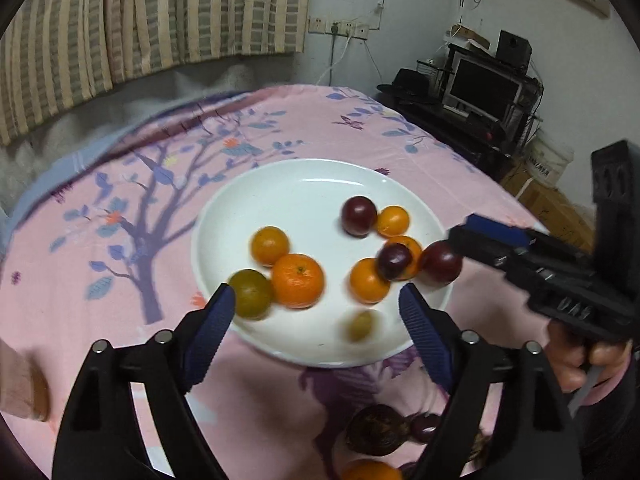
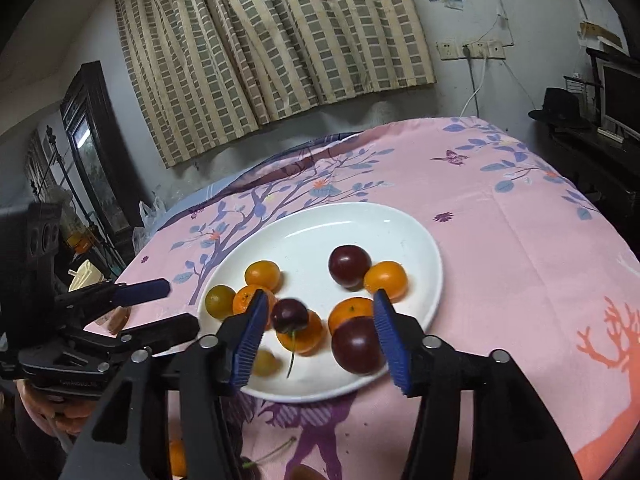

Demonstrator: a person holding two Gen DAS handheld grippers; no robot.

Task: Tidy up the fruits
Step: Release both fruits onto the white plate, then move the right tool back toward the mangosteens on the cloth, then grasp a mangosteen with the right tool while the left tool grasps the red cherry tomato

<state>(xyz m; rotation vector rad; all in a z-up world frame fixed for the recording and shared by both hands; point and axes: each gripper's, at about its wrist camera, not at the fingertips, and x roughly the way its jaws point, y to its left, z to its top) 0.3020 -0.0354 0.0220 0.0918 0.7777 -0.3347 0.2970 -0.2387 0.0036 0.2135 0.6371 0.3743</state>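
Note:
A white plate [image 1: 304, 184] on the pink flowered cloth holds several oranges, such as the big one [image 1: 298, 280], and dark plums [image 1: 359, 215]. My left gripper [image 1: 318, 300] hangs open over the plate's near rim. A small blurred yellow-green fruit [image 1: 360, 325] lies between its fingers, touching neither pad. My right gripper [image 2: 320, 300] is open too, above a stemmed dark cherry [image 2: 289, 314] and a large plum [image 2: 357, 344]; neither is gripped. Each gripper also shows from the side in the other's view: the right gripper [image 1: 460, 236] and the left gripper [image 2: 176, 306].
More dark fruit [image 1: 376, 428] and an orange [image 1: 370, 472] lie on the cloth in front of the plate, under my left gripper. A brown object [image 1: 36, 396] sits at the near left. The cloth drops off toward a monitor desk [image 1: 484, 92] on the right; a curtain hangs behind.

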